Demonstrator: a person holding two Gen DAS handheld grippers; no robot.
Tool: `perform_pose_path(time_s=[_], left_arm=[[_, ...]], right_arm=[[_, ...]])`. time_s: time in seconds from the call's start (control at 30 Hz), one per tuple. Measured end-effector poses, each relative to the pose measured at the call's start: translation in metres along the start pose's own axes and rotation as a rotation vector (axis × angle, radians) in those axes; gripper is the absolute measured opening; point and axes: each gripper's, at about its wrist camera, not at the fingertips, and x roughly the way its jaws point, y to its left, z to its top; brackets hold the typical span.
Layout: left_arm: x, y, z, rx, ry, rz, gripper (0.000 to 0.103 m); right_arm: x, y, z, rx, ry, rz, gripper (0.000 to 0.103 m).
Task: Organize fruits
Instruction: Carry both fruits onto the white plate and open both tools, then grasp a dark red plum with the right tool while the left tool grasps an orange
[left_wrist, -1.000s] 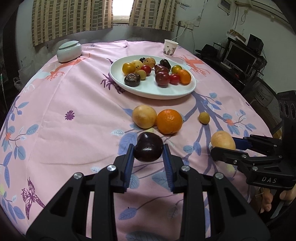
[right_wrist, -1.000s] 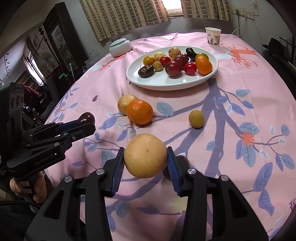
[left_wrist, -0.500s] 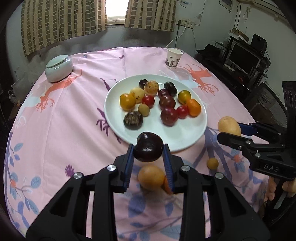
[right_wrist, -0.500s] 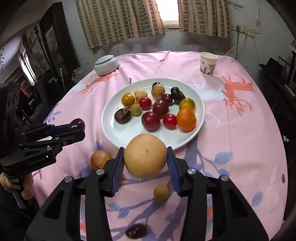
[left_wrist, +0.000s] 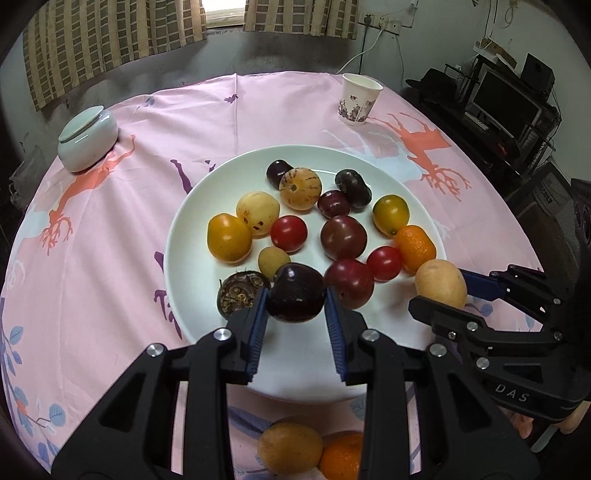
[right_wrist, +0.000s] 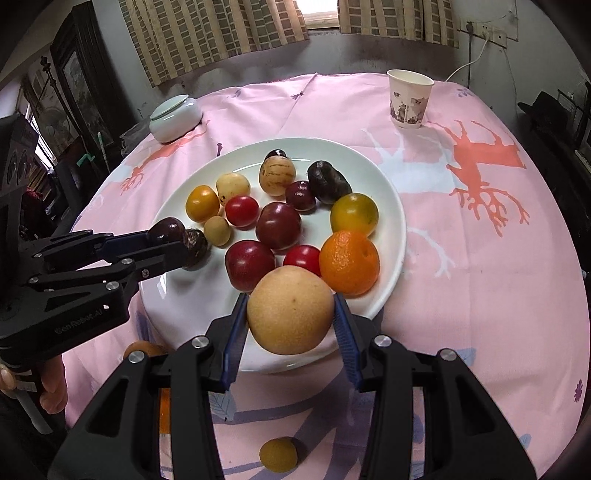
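Fruits (left_wrist: 288, 232) crowd the white plate (left_wrist: 184, 236) on the pink surface (left_wrist: 110, 258). Both my claws have just travelled from the loose fruit to above the plate's near rim, so dropping comes next. My left claw (left_wrist: 295, 297) grips a dark plum (left_wrist: 295, 293) over the plate's near-left part; my right claw (right_wrist: 290, 310) clamps a tan pear (right_wrist: 290, 308) beside the orange (right_wrist: 349, 262).

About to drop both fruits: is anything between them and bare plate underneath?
Nothing visible blocks the pear. The dark plum hangs close over a brown husked fruit and a red plum.
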Motion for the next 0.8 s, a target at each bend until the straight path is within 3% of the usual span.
perform_pose_path(time_s=[0.23,0.3,0.37,0.5,0.57,0.63,0.7,0.8], left_arm=[[0.013,0.004,0.008,-0.011,0.029,0.023,0.036],[0.010,0.007,0.009,-0.025,0.013,0.033,0.065],[0.001,0.011,0.009,-0.039,-0.019,0.036,0.072],[-0.025,0.018,0.006,-0.052,-0.066,0.043,0.075],[-0.044,0.019,-0.006,-0.046,-0.111,0.075,0.080],[-0.062,0.021,-0.025,-0.039,-0.146,0.110,0.084],[-0.077,0.021,-0.050,-0.050,-0.171,0.119,0.087],[-0.093,0.020,-0.093,-0.066,-0.205,0.096,0.089]], right_arm=[[0.008,0.006,0.008,-0.037,-0.018,-0.028,0.049],[0.004,0.008,0.010,-0.050,-0.051,-0.054,0.067],[-0.004,0.010,0.011,-0.064,-0.085,-0.080,0.067],[-0.022,0.013,0.010,-0.067,-0.105,-0.095,0.067],[-0.038,0.018,0.001,-0.070,-0.112,-0.093,0.067],[-0.054,0.024,-0.014,-0.072,-0.115,-0.099,0.074],[-0.068,0.029,-0.038,-0.070,-0.101,-0.078,0.098],[-0.081,0.038,-0.083,-0.066,-0.090,-0.019,0.099]])
